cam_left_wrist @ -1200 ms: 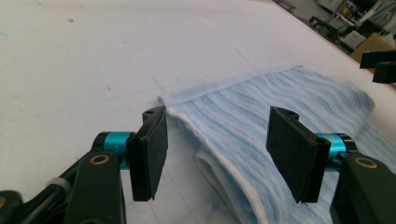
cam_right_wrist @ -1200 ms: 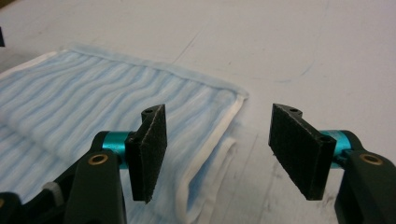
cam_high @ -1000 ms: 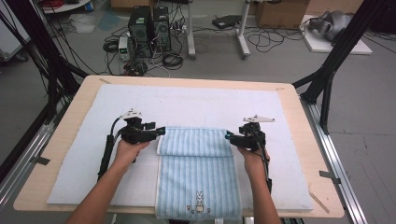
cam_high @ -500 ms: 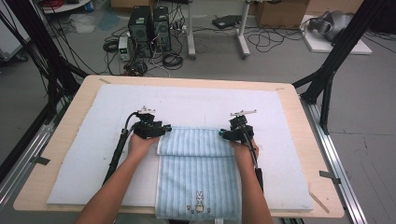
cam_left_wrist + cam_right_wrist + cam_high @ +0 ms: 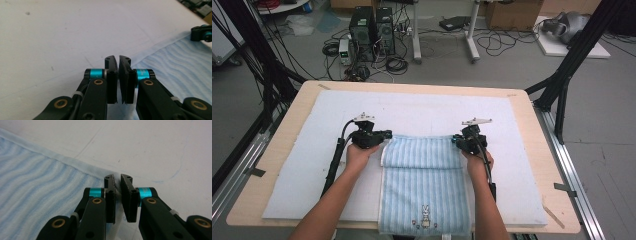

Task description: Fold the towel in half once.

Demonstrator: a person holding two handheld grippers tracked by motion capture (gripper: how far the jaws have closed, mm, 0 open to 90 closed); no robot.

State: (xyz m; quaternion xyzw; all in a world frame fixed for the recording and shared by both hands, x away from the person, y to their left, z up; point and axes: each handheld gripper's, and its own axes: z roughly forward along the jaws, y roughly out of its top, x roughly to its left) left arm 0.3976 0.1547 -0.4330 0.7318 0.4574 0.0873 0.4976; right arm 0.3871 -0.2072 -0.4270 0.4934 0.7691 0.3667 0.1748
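A light blue striped towel (image 5: 424, 192) with a small embroidered rabbit (image 5: 425, 223) lies on the white mat (image 5: 427, 110), and its near end hangs over the table's front edge. A crease crosses it a little below its far edge. My left gripper (image 5: 387, 135) is shut on the towel's far left corner, and my right gripper (image 5: 455, 141) on its far right corner. In the left gripper view the left gripper (image 5: 118, 60) stands with jaws pressed together at the towel (image 5: 175, 67) edge. In the right gripper view, towel (image 5: 37, 187) cloth shows between the right gripper's (image 5: 117, 178) jaws.
The mat covers most of a wooden table (image 5: 532, 120). Black frame posts (image 5: 562, 85) rise at the table's right and left sides. Computer towers (image 5: 372, 30) and cables sit on the floor beyond the far edge. Bare mat lies beyond the towel.
Both grippers moved away from me and slightly inward with the towel's far corners, carrying its far edge farther up the mat. Little has moved in the last half second.
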